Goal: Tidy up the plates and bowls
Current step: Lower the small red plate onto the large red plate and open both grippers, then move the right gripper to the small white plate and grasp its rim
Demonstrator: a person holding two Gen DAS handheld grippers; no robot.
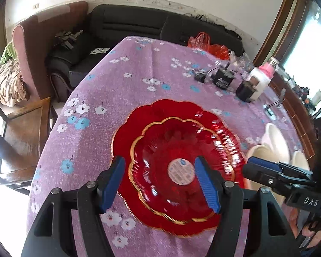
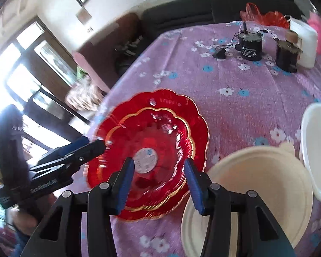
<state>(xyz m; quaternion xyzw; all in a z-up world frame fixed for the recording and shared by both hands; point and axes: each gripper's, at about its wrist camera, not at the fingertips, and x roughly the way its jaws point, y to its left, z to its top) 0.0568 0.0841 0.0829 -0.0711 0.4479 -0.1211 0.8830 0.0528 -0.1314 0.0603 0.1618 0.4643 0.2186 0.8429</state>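
Note:
A small red glass dish [image 1: 171, 145] with a gold scalloped rim and a round label in its middle sits nested in a larger red plate [image 1: 126, 132] on the purple flowered tablecloth [image 1: 122, 85]. My left gripper [image 1: 160, 184] hovers open over the dish's near side, its blue pads touching nothing. My right gripper [image 1: 249, 167] reaches in from the right by the plate's rim. In the right wrist view the right gripper [image 2: 159, 184] is open above the red dish [image 2: 160, 132], and the left gripper [image 2: 94, 143] is at the plate's left rim. A cream bowl [image 2: 256, 175] rests on a cream plate [image 2: 192, 224], with a white bowl [image 2: 316, 150] beside it.
Two black cylinders [image 2: 251, 47], a small black adapter [image 2: 219, 54], a white bottle with a pink cap [image 1: 261, 77] and a red plastic bag [image 1: 205, 42] stand at the table's far side. A dark sofa [image 1: 128, 23] lies beyond, and a wooden chair [image 1: 25, 124] is off the left edge.

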